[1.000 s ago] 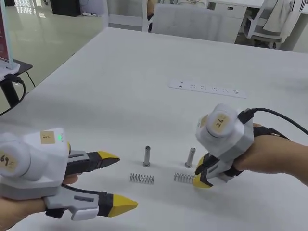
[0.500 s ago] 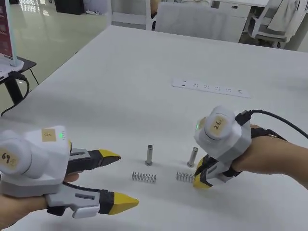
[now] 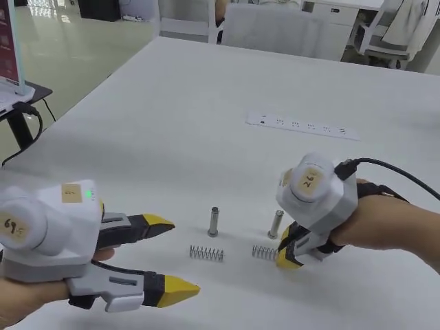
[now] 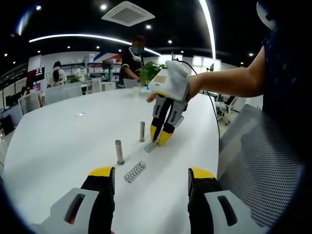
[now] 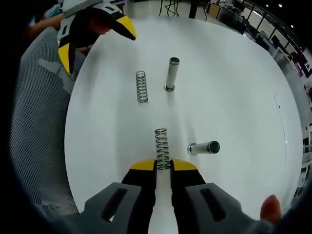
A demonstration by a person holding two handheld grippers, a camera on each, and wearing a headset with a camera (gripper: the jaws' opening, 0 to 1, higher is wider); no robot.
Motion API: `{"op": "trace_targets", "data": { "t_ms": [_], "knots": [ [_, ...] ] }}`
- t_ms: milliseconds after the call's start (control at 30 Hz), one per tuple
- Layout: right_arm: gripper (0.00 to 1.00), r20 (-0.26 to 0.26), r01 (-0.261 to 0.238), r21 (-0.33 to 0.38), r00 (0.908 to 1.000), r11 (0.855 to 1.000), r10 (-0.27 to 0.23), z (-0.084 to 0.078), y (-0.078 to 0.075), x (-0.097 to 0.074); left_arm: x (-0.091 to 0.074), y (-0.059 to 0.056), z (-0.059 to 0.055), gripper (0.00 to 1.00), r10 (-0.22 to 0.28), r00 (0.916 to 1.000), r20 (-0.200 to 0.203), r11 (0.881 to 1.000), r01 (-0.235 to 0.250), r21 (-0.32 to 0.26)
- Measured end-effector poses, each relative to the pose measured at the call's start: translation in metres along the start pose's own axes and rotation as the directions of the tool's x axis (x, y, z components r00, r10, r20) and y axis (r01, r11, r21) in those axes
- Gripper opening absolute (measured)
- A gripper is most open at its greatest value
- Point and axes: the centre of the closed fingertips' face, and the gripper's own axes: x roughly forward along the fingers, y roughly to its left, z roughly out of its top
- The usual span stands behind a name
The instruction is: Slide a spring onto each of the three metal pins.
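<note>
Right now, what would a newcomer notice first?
The right gripper, jaws pinching one end of a spring that lies on the white table. Just beyond stand two metal pins, a second spring lies loose beside them, and the left gripper hovers open.

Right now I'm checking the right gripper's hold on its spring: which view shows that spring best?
The right gripper view: the spring runs straight out, one end between the right gripper's yellow tips. The head view hides part behind that gripper; the left gripper view shows it small.
</note>
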Motion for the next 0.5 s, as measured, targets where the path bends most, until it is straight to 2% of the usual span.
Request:
{"op": "trace_targets", "data": {
  "t_ms": [500],
  "knots": [
    [0.08,0.011,-0.003,-0.004,0.9999,1.0,0.003,0.003,0.01,-0.023,0.006,-0.007,0.007,0.53,-0.038,0.9993,-0.006,0.999,0.038,0.027]
  ]
}}
